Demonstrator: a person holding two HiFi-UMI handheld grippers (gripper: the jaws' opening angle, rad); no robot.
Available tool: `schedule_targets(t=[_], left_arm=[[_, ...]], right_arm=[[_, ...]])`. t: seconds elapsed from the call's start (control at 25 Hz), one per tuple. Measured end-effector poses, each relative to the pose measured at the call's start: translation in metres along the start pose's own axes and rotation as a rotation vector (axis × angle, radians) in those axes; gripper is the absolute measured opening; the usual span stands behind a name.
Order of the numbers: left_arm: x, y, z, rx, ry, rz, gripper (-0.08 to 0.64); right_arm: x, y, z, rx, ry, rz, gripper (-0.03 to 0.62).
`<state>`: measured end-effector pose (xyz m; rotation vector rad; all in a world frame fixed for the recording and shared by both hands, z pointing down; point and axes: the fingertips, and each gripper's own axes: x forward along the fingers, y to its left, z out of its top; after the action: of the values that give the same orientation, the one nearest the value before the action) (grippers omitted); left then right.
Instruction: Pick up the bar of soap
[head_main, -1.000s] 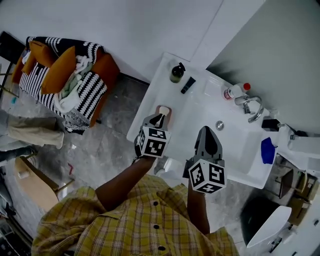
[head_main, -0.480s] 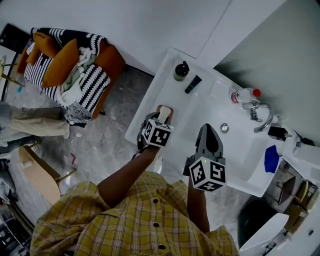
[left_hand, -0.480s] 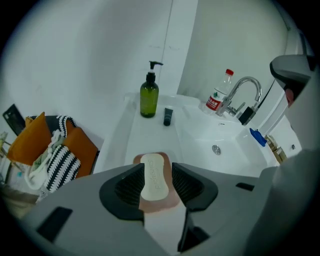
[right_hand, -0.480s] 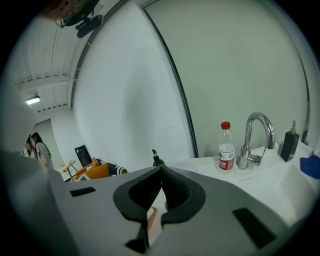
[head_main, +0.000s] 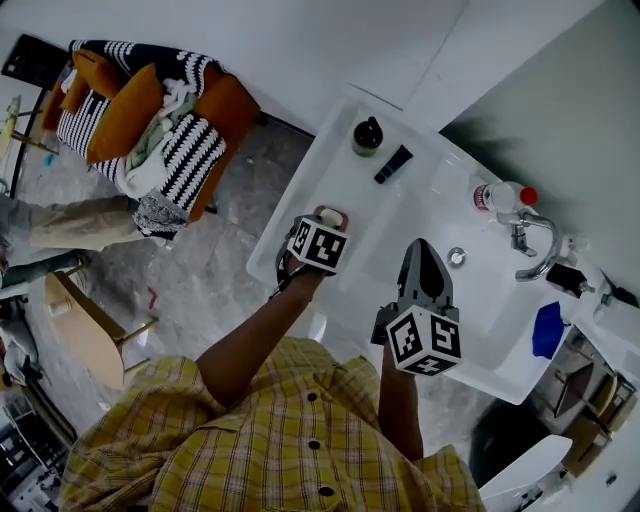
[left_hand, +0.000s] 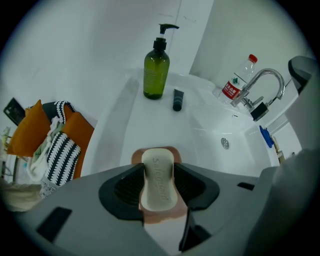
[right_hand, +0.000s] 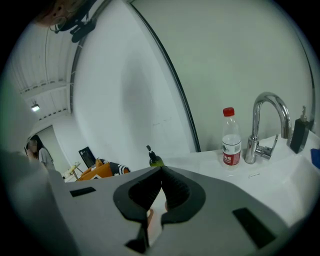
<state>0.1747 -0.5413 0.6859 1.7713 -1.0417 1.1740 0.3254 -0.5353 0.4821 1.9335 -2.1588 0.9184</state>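
Observation:
A pale bar of soap (left_hand: 159, 180) lies on a brown dish (left_hand: 169, 150) on the left rim of the white sink (head_main: 300, 200). My left gripper (left_hand: 159, 167) straddles the bar, one pad on each long side; its jaws are opening and the soap rests on the dish between them. In the head view the left gripper (head_main: 322, 228) covers most of the dish (head_main: 336, 215). My right gripper (head_main: 420, 248) hovers over the basin, its jaws shut with nothing between them, as the right gripper view (right_hand: 161, 169) also shows.
A green pump bottle (left_hand: 156, 70) and a black tube (left_hand: 178, 99) stand further along the rim. A red-capped water bottle (head_main: 503, 196) and a chrome faucet (head_main: 530, 240) are at the back. A blue sponge (head_main: 547, 330) lies on the right. A chair with cushions (head_main: 150, 130) stands left of the sink.
My left gripper has slid forward over the dish, so its cube now hides most of the soap in the head view. The right gripper has hardly moved.

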Motion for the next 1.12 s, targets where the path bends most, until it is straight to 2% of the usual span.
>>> schedule_targets(t=[0.16,0.32,0.4,0.64,0.88,1.12], left_arm=[[0.007,-0.001,0.0,0.016,0.059,-0.01,0.187],[0.019,-0.004,-0.009,0.008,0.152,-0.045,0.196],[0.022,-0.003,-0.008,0.026,0.169,-0.027,0.196],[0.023,-0.002,-0.008,0.049,0.183,0.012,0.199],[0.022,-0.001,-0.007,0.039,0.183,0.001,0.202],[0.008,-0.005,-0.003,0.026,0.141,-0.026,0.202]], right_arm=[[0.006,-0.001,0.009,-0.005,-0.008,0.009,0.019],[0.01,-0.004,0.01,0.002,-0.007,0.014,0.019],[0.011,-0.007,0.01,0.006,-0.006,0.013,0.018],[0.01,-0.011,0.006,0.012,0.003,0.011,0.02],[0.004,-0.007,0.005,0.002,-0.001,0.01,0.018],[-0.007,-0.005,0.004,-0.008,-0.02,0.001,0.018]])
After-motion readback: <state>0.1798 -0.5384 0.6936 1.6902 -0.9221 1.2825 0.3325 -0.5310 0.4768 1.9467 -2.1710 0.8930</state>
